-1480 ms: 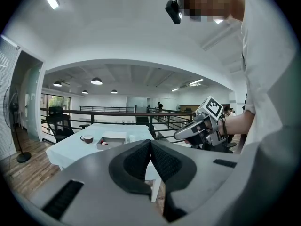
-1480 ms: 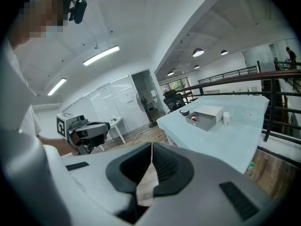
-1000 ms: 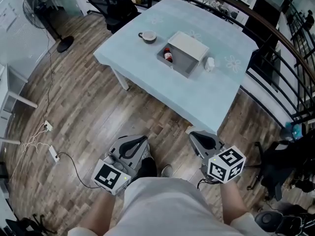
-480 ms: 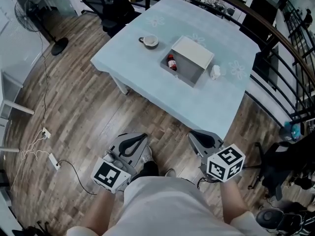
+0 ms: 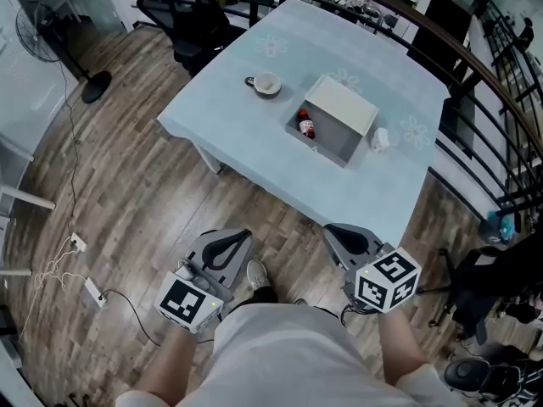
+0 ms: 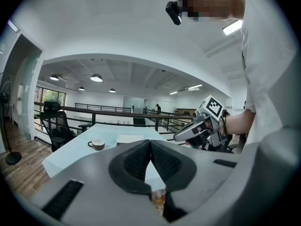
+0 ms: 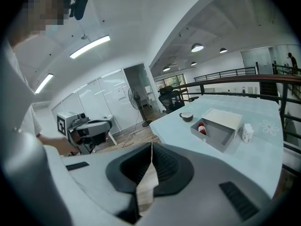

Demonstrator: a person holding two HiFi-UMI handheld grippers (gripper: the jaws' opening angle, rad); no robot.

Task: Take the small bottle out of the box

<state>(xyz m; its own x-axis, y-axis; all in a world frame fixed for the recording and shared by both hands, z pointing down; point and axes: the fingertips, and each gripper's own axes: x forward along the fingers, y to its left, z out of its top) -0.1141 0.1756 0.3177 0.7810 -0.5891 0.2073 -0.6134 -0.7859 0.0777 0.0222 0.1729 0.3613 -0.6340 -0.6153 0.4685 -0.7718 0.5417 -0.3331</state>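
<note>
The small bottle (image 5: 306, 125), red-labelled, lies inside the open grey box (image 5: 337, 142) on the pale blue table (image 5: 254, 134); it also shows in the right gripper view as the bottle (image 7: 202, 128) in the box (image 7: 220, 136). Both grippers are held over the wooden floor, well short of the table's near edge. My left gripper (image 5: 244, 234) is shut with nothing in it, its tips meeting in its own view (image 6: 150, 141). My right gripper (image 5: 329, 228) is likewise shut and empty (image 7: 151, 145).
A cup (image 5: 267, 84) sits left of the box and a small white container (image 5: 381, 139) to its right. Black office chairs (image 5: 182, 11) stand beyond the table, a railing (image 5: 475, 83) runs along the right, and a fan (image 5: 51, 41) and cables lie at the left.
The table, box and bottle have slid lower and nearer in the head view as the person walks toward them. Both grippers keep their pose, shut.
</note>
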